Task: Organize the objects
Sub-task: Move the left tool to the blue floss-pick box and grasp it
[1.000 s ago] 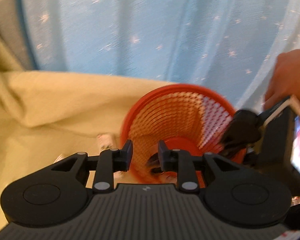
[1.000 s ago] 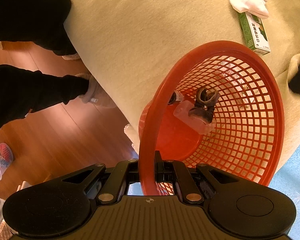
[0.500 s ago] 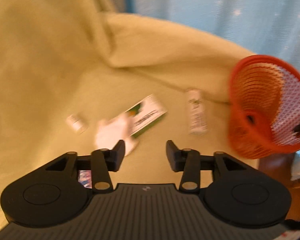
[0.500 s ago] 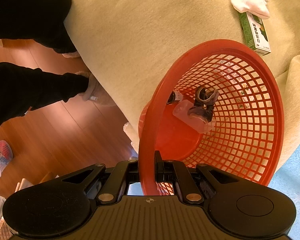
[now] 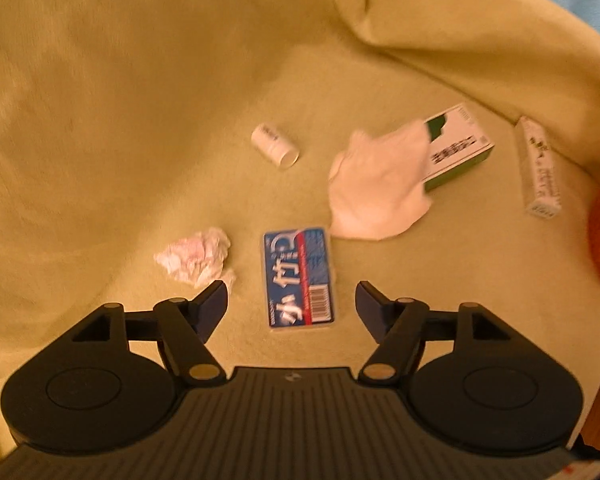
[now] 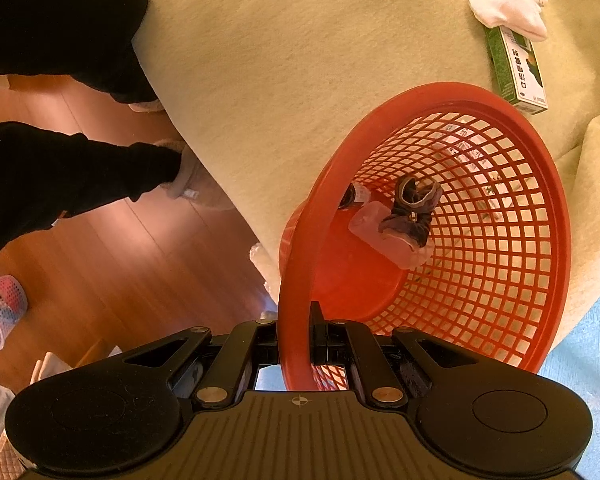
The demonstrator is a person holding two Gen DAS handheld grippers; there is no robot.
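Left gripper (image 5: pixel 290 300) hovers, jaws apart, over blue card pack (image 5: pixel 299 278) on the bed (image 5: pixel 140 100). Right gripper (image 6: pixel 294 330), jaws clamped on red basket (image 6: pixel 556 240) rim. Advice: straddle pack's long edges, lower squarely, close gently.

Warm dim light, left view blurred, fisheye-bent edges

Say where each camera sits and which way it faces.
Left wrist: on the open left claw, looking down at a blue card packet on the yellow blanket.
Right wrist: on the right claw shut on the red mesh basket; dark-trousered legs show.
Shared: basket, green box, white cloth.
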